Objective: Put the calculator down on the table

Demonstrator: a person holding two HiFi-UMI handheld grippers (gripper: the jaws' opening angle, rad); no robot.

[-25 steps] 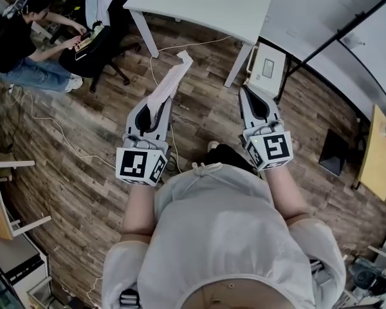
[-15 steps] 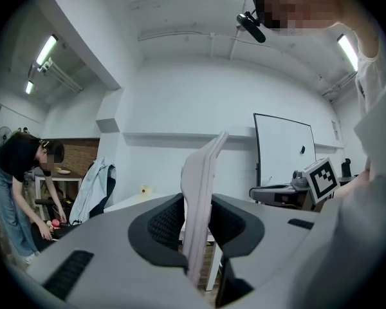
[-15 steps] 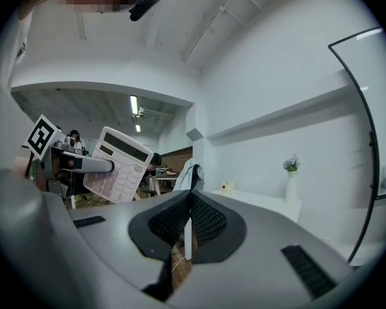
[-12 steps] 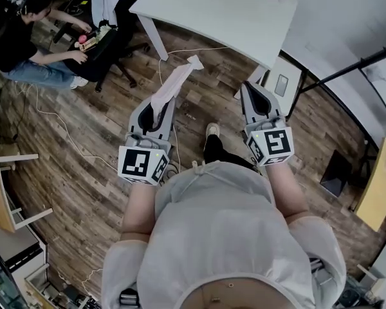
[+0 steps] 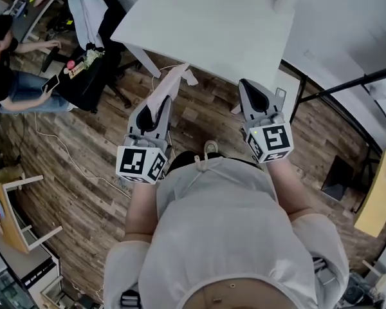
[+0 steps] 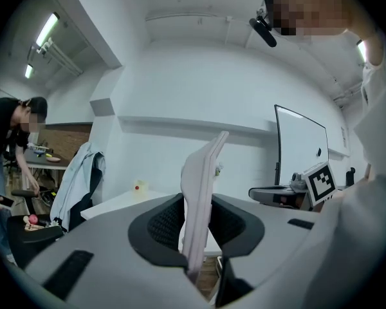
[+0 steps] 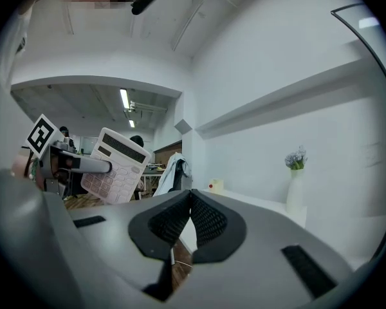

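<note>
My left gripper [image 5: 159,108] is shut on a white calculator [image 5: 170,87], which stands on edge and sticks out past the jaws toward the white table [image 5: 212,24]. In the left gripper view the calculator [image 6: 202,192] is clamped edge-on between the dark pads. The right gripper view shows its keypad face [image 7: 112,166] out to the left. My right gripper [image 5: 253,95] is shut with nothing in it, its pads [image 7: 206,221] touching, just short of the table's near edge.
A person [image 5: 9,63] sits at a desk at far left, beside a chair with a jacket [image 5: 90,11]. A vase with flowers [image 7: 294,188] and a small pale container [image 6: 139,187] stand on the table. A black stand [image 5: 338,82] runs to the right; cables lie on the wood floor.
Both grippers have travelled forward across the floor toward the white table, the calculator still clamped in the left one. The table now fills the upper middle of the head view.
</note>
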